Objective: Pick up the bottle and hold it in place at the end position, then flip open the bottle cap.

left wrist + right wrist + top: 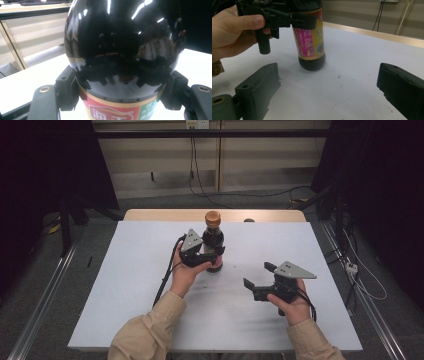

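A dark sauce bottle (213,243) with a brown cap and a red, yellow and green label stands upright on the white table (140,270), near the middle. My left gripper (212,254) is shut on the bottle's body, one jaw on each side of it just above the label (120,110). In the right gripper view the bottle (310,37) stands on the table surface with the left gripper (294,20) clamped around it. My right gripper (257,276) sits to the right of the bottle, open and holding nothing, its jaws wide apart (327,87).
The table's wooden far edge (215,215) shows behind the bottle. Black cables (167,275) trail from the left gripper toward the person. A wall with cables (192,165) and dark frames stands beyond the table. Small dark specks (338,76) mark the surface.
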A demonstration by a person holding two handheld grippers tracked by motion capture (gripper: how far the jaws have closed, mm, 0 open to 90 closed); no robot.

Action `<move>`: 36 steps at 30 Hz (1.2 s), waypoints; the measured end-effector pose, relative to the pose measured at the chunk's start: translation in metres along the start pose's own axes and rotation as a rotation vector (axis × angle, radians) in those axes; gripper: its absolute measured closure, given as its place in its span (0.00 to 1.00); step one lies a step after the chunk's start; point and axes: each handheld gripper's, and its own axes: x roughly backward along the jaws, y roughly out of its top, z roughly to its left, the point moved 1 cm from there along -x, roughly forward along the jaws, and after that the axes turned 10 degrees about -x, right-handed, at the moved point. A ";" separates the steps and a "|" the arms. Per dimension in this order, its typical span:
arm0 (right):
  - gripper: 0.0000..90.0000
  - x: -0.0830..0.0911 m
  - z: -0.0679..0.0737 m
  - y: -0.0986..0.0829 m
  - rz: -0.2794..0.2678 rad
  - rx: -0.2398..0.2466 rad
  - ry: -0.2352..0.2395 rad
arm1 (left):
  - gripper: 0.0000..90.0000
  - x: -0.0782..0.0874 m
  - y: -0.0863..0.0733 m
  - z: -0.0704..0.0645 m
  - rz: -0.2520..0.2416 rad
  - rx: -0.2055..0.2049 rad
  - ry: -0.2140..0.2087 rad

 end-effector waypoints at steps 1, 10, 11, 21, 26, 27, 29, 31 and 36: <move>0.04 -0.001 0.000 0.001 0.003 -0.003 0.004 | 0.33 0.000 0.000 0.000 0.000 0.000 0.000; 0.03 -0.004 0.000 0.009 -0.001 -0.018 -0.001 | 0.33 0.001 0.000 0.000 0.006 -0.001 0.000; 0.03 -0.004 0.001 0.011 -0.003 -0.018 0.000 | 0.33 0.001 0.000 0.000 0.006 -0.005 0.001; 0.04 -0.005 0.004 0.026 -0.023 -0.020 0.014 | 0.33 0.001 0.000 0.000 0.001 0.001 0.000; 0.06 -0.008 0.006 0.035 -0.021 -0.013 0.013 | 0.33 0.001 0.000 0.000 0.002 -0.001 0.000; 0.07 -0.009 0.007 0.037 -0.016 -0.010 0.016 | 0.33 0.001 0.000 0.000 0.001 -0.001 0.001; 0.10 -0.009 0.008 0.041 -0.019 -0.011 0.027 | 0.33 0.001 -0.001 -0.001 0.002 0.001 0.004; 0.13 -0.010 0.009 0.045 -0.014 -0.022 0.032 | 0.33 0.001 0.000 -0.001 0.003 -0.001 0.005; 0.22 -0.013 0.010 0.056 -0.017 -0.046 0.053 | 0.33 0.002 -0.001 -0.001 0.002 0.003 0.003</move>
